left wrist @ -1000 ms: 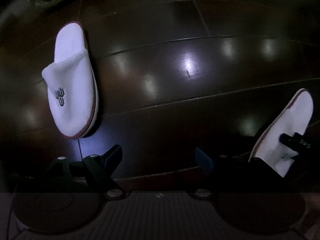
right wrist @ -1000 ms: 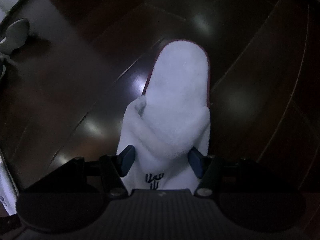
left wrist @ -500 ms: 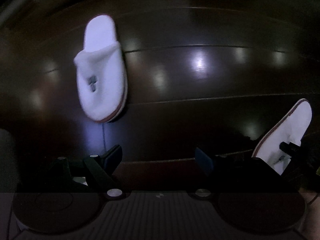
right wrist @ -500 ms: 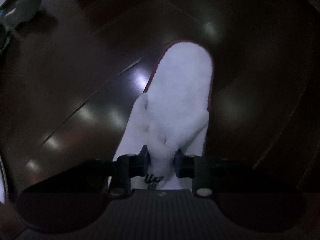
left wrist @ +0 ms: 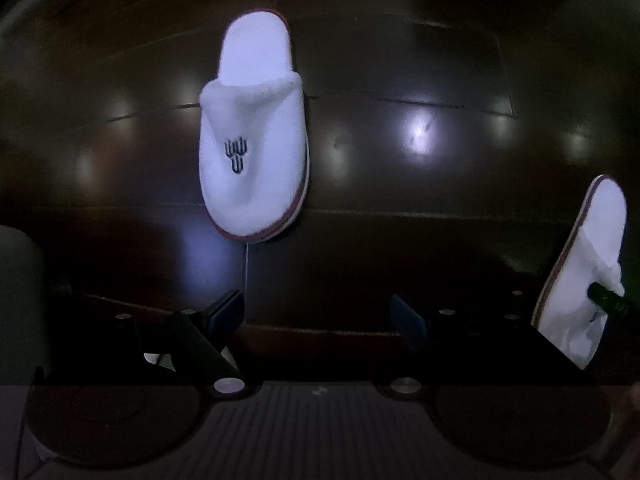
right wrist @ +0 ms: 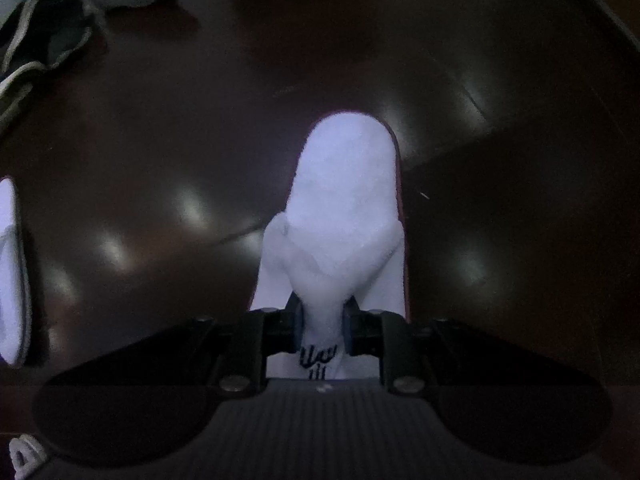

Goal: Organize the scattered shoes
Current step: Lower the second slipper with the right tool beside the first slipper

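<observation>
Both views are dim, with a bluish cast. The dark polished floor shows soft white patches of glare from lights overhead; the brightest lies ahead of the left fingers, to their right. The white slippers nearly glow against it, their nap washed out. The slipper ahead of the right fingers is soft and grainy. Floor seams bow at the edges, and the corners fall into black. The shoes far left are blurred.

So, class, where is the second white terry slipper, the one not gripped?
It lies flat on the dark wooden floor, centre-left in the left wrist view, ahead of the open left gripper.
</observation>
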Tool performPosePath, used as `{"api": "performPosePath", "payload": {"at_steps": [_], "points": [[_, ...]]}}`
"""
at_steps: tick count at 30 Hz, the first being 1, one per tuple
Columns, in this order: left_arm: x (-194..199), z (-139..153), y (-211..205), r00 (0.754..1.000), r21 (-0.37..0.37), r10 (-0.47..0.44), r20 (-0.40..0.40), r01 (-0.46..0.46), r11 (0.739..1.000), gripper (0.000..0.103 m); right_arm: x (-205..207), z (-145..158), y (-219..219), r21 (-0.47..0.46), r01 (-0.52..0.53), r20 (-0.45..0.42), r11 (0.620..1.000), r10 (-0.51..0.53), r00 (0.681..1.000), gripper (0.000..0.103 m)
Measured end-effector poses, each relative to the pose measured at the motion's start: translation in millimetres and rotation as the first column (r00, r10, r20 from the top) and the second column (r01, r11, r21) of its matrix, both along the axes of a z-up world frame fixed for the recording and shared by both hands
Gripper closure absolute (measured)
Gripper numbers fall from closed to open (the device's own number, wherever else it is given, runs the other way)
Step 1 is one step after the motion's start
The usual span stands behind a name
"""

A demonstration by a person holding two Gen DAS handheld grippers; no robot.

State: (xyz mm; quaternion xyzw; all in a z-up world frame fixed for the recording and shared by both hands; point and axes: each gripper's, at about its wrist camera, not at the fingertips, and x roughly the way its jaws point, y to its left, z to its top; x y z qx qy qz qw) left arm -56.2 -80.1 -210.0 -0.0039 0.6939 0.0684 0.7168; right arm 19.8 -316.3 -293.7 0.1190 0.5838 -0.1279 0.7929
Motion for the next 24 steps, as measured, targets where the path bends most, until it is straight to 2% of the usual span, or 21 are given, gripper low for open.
{"api": "performPosePath", "payload": {"at_steps": [3,8,15,16,24], "points": [[6.9,0.9,6.9,1.0,-0.002,0.011,0.016,-0.011,1.0,0.018,14.6,4.8,18.4,-0.007,-0.085,0.025,0.996,0.085,0.996,0.084],[15.6,4.5,24.2,0.996,-0.021,0.08,0.028,-0.08,0.997,0.018,39.6,5.7,59.0,-0.003,-0.205,0.056,0.979,0.205,0.977,0.084],[21.8,9.7,49.8,0.989,-0.041,0.141,0.032,-0.14,0.989,0.018,60.6,0.9,145.9,0.011,-0.344,0.098,0.939,0.341,0.935,0.084],[23.7,10.2,55.8,0.987,-0.041,0.156,0.033,-0.155,0.987,0.018,30.7,8.2,148.0,0.011,-0.355,0.103,0.935,0.352,0.93,0.084],[38.1,9.4,93.0,0.972,-0.048,0.234,0.028,-0.233,0.971,0.018,43.0,11.6,198.8,0.009,-0.482,0.151,0.876,0.475,0.867,0.084]]}}
